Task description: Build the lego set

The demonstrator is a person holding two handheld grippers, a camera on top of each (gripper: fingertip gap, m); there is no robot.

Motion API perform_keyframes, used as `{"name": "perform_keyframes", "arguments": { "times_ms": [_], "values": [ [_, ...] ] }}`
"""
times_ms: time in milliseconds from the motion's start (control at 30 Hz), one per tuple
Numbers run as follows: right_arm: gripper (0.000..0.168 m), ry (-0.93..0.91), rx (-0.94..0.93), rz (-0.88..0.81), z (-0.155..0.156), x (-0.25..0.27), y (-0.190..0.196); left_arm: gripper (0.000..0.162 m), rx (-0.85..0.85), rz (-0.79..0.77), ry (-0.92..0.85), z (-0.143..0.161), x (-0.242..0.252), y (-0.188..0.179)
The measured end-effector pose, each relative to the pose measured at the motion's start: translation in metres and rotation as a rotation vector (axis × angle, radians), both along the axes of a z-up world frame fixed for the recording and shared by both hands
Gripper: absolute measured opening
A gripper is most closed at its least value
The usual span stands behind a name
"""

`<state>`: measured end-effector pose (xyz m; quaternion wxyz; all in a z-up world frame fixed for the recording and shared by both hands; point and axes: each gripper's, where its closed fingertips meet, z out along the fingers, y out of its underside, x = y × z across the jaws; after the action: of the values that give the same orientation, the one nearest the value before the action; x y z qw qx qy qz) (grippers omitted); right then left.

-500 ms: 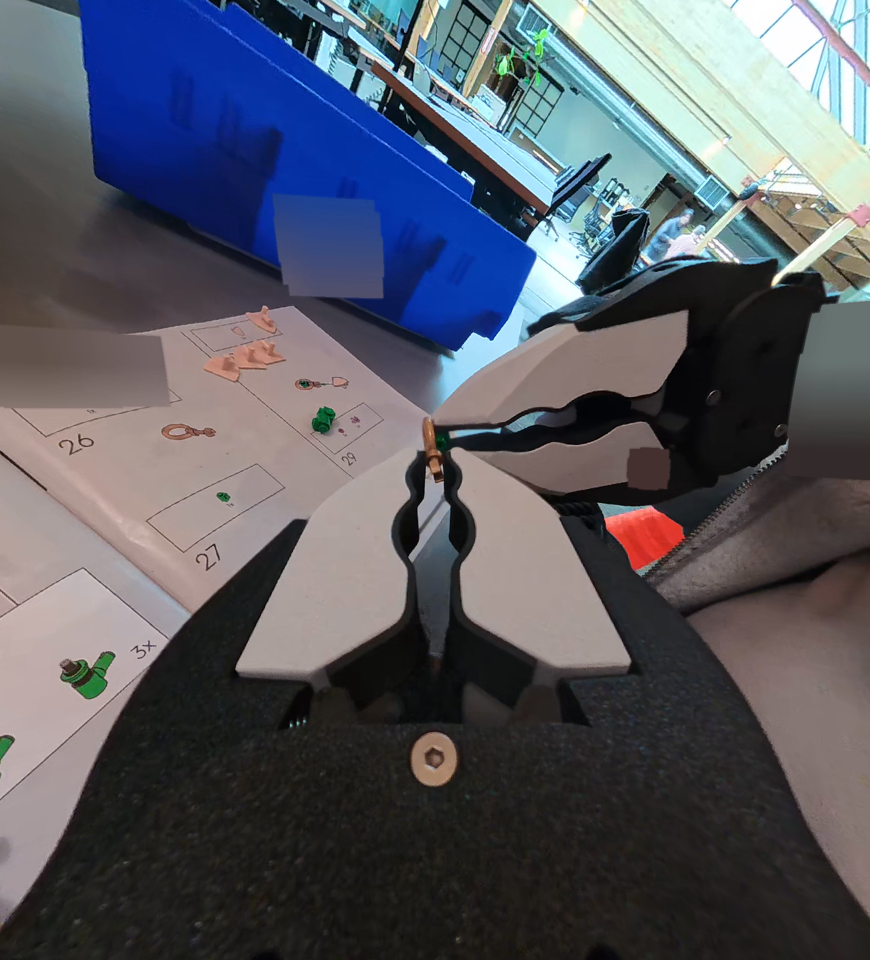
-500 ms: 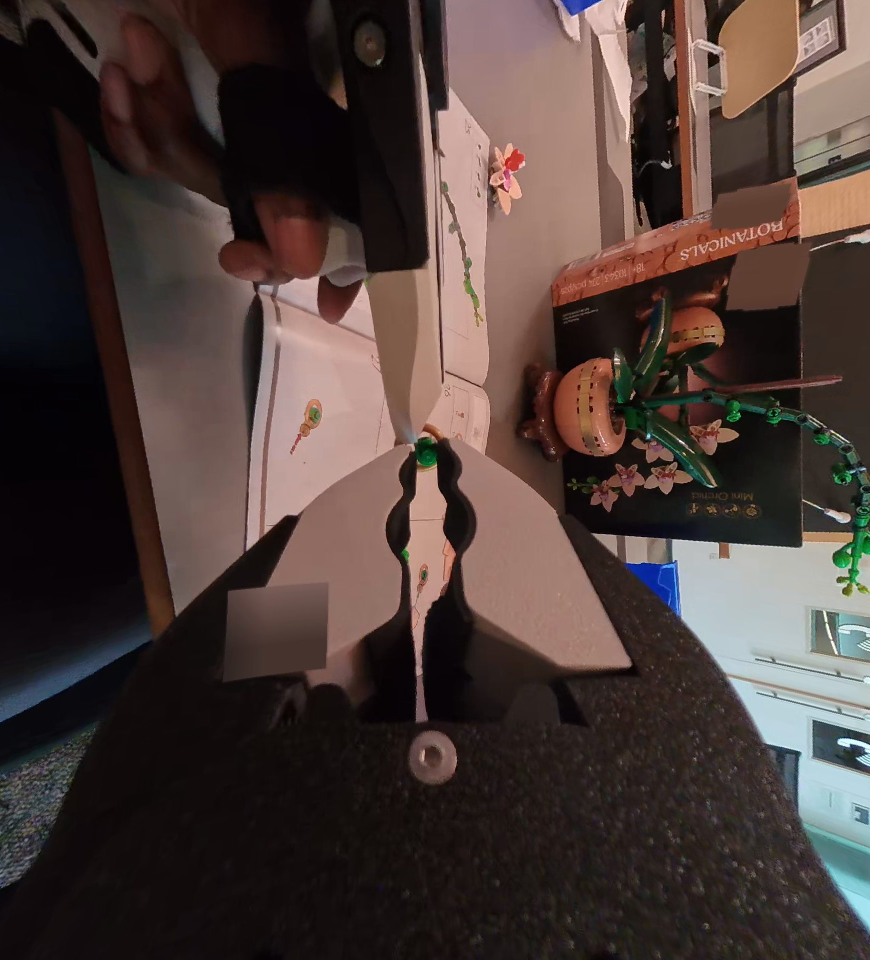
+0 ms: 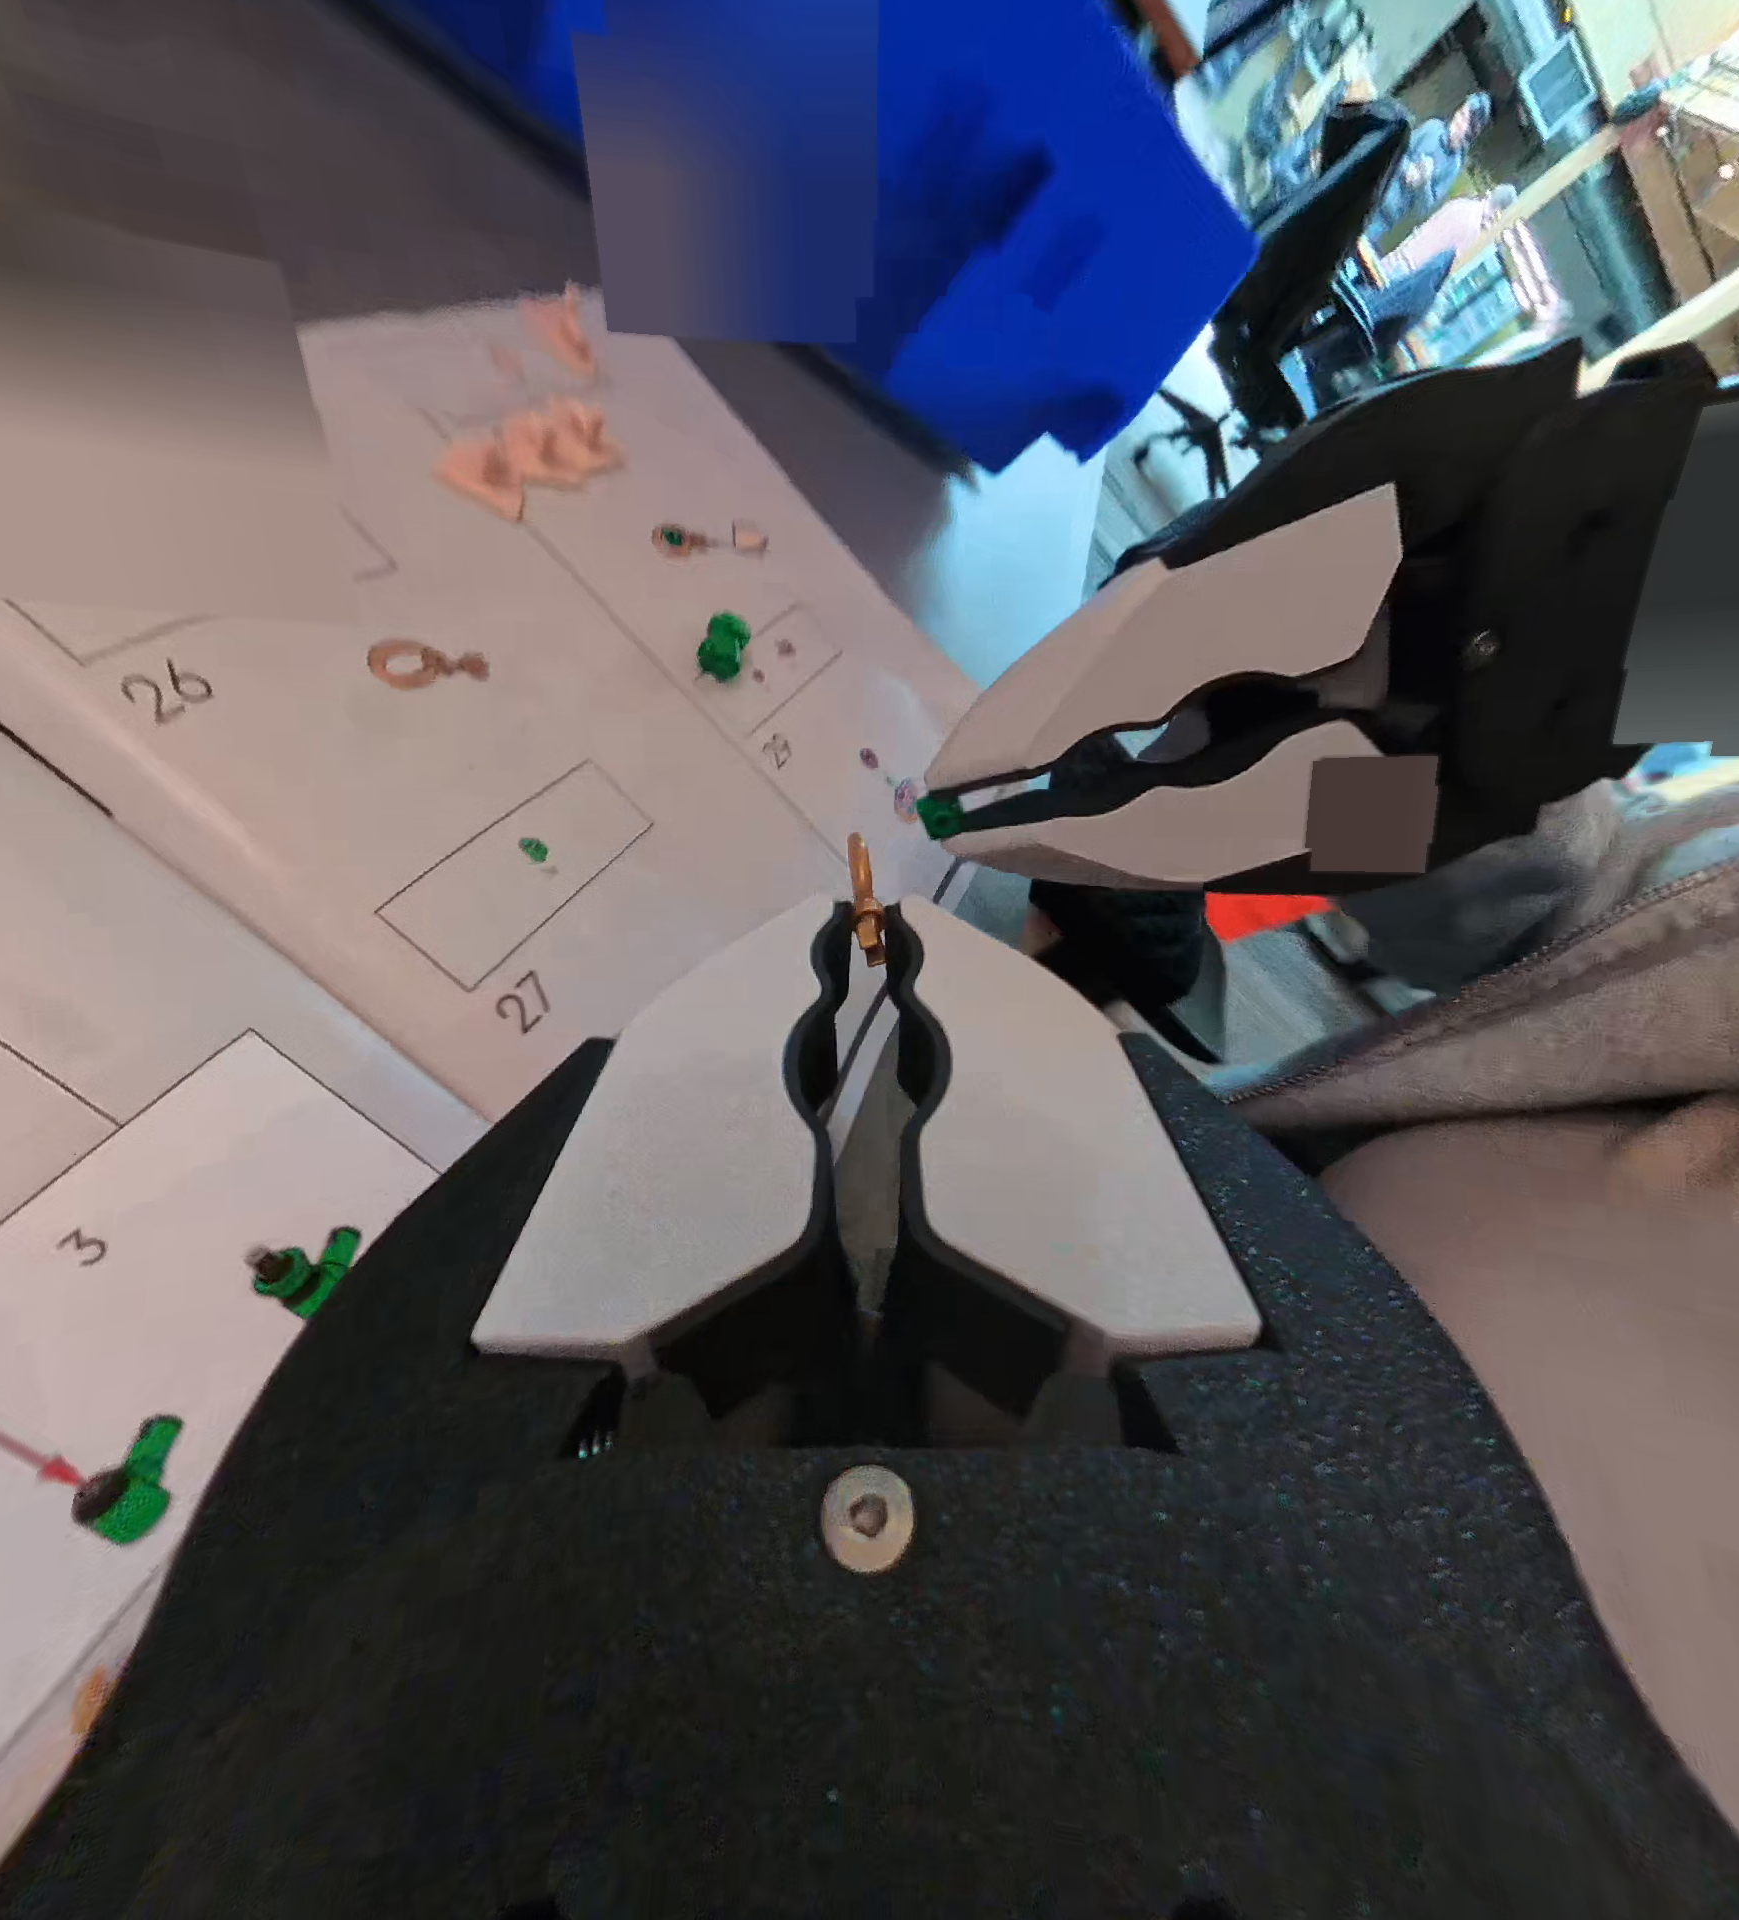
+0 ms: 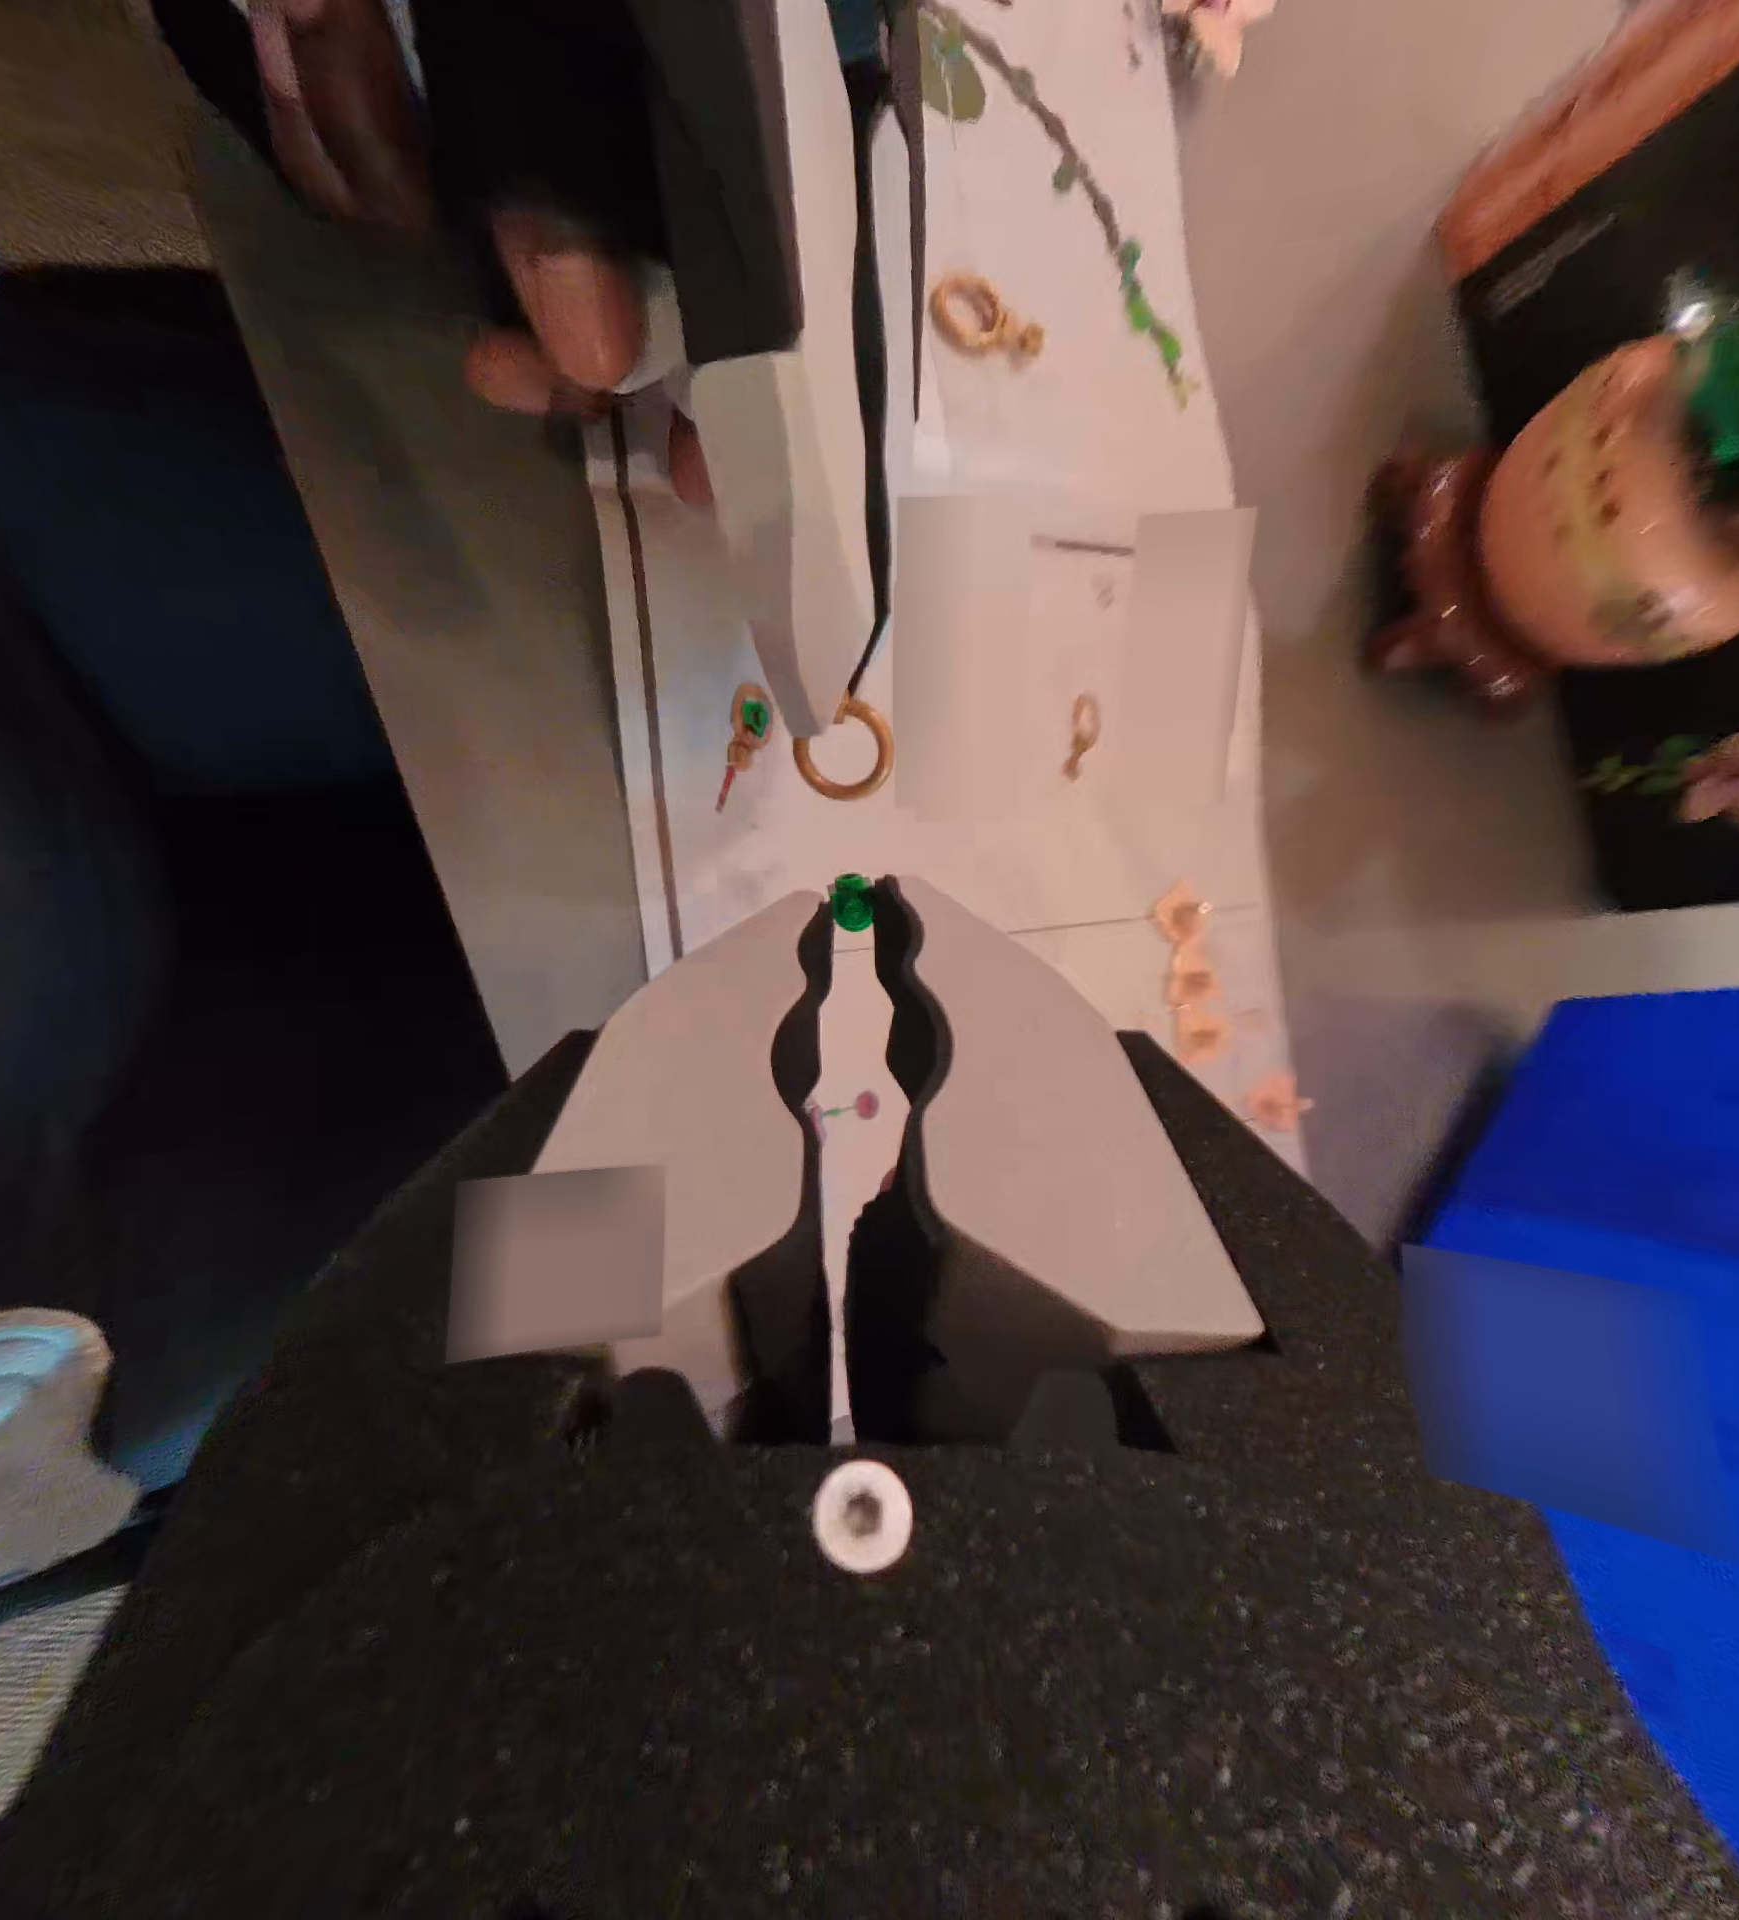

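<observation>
Separating now: right claw (image 3: 938,821) with green stud (image 4: 850,906) off gold ring (image 4: 844,750).

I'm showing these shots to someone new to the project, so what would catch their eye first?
Probably the two gripper tips facing each other over the open instruction booklet: the left gripper pinches a small gold ring piece, and the right gripper pinches a tiny green stud, with a small gap between them. Next, the bright blue bin beyond the booklet, and the plant-set box at the right wrist view's upper right.
</observation>
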<state>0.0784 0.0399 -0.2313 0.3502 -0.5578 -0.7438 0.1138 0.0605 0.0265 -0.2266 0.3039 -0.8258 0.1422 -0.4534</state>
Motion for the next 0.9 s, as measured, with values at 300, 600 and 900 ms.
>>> {"name": "perform_keyframes", "arguments": {
  "times_ms": [300,600,900],
  "values": [
    [0.008,0.108,-0.214,-0.031,-0.008,-0.003,-0.002,0.016,-0.188,-0.144,0.091,-0.02,0.014,0.003],
    [0.008,0.127,-0.268,-0.019,-0.017,-0.013,0.002,0.035,-0.17,-0.152,0.085,-0.014,0.013,-0.002],
    [0.007,0.014,-0.294,-0.015,-0.027,-0.016,0.002,0.041,-0.097,-0.185,0.095,-0.013,0.014,-0.005]
  ]
}}
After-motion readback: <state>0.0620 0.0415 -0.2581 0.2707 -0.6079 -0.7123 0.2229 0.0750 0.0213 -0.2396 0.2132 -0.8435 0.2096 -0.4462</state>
